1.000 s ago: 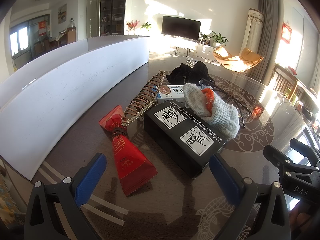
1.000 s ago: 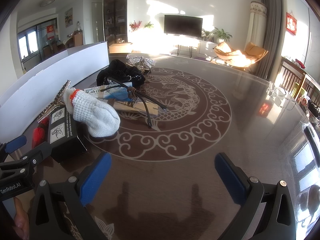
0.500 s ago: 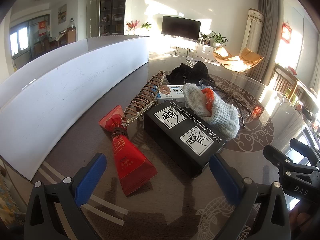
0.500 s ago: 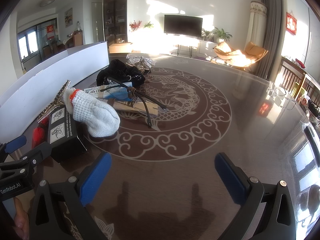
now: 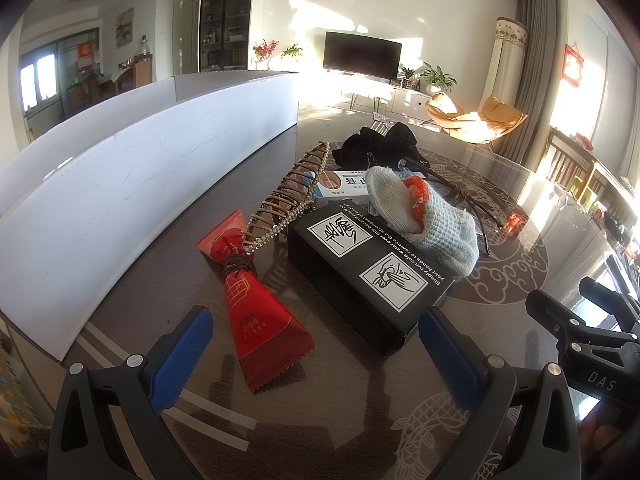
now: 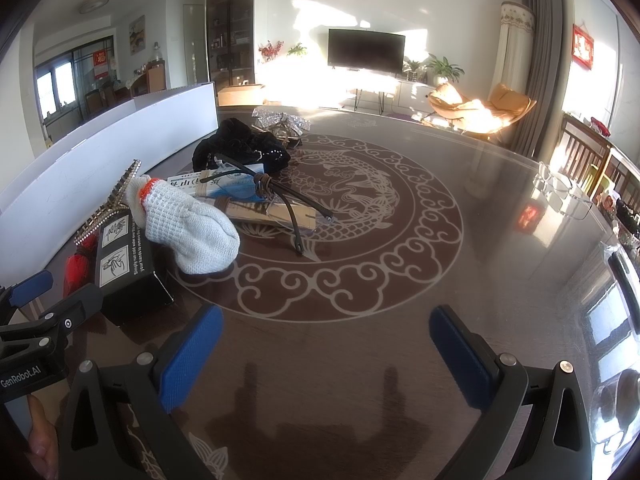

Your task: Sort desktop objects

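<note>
Left gripper (image 5: 312, 344): spread wide, empty, low over the near left of the table (image 5: 352, 432).
Right gripper (image 6: 326, 344): also spread wide, empty, over bare tabletop to the right; nothing between its pads.
Red packet (image 5: 258, 308): nearest item, lying just ahead of the left gripper, inside the span of its blue pads (image 5: 180, 356); long axis near-to-far, wide serrated end nearest, tied neck farther.
Black box (image 5: 368, 276): right of the packet, just ahead of the left gripper's right pad; long axis slanting from near right to far left.
Knit glove (image 5: 424, 220): resting on the far end of the box.
Beaded hair clip (image 5: 286, 196): far of the packet, leaning on its neck.
Nearer gripper: left, judging by both views; packet well off to the right gripper's left.
Likely approach: straight ahead, pads closing across the packet's width.
</note>
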{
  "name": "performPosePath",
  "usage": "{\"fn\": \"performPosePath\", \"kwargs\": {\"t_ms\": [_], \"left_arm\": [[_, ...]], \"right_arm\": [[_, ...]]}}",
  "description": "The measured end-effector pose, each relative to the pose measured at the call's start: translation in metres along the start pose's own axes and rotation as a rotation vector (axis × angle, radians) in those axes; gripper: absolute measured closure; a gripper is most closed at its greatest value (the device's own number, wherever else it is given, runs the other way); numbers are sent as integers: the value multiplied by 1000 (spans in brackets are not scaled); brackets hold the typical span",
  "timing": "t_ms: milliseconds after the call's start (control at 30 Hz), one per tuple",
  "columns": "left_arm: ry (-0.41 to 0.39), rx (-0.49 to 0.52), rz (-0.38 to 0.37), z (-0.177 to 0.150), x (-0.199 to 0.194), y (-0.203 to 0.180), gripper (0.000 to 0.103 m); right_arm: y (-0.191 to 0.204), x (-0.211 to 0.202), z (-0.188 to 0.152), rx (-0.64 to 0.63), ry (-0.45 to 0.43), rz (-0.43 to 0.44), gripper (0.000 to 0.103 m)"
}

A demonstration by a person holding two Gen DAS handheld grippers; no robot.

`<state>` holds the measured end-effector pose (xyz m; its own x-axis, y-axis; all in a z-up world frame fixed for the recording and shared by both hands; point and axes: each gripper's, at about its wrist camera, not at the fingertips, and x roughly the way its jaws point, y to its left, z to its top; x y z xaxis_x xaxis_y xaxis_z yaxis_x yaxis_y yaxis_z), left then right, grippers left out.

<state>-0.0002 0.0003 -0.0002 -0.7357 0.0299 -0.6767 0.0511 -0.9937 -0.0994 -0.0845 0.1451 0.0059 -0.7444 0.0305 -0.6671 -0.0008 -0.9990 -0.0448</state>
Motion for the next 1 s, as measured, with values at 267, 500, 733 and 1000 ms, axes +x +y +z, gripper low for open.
{"fn": "performPosePath", "kwargs": {"t_ms": [267,500,733,1000], "left_arm": [[0,0,0,0,0,0,0],[0,0,-1,0,0,0,0],[0,0,0,0,0,0,0],[0,1,-1,0,0,0,0]], "right_arm": [[0,2,0,0,3,0,0],[0,2,0,0,4,-1,0],[0,5,-4,0,5,-1,0],[0,6,-6,0,8,-2,0]]}}
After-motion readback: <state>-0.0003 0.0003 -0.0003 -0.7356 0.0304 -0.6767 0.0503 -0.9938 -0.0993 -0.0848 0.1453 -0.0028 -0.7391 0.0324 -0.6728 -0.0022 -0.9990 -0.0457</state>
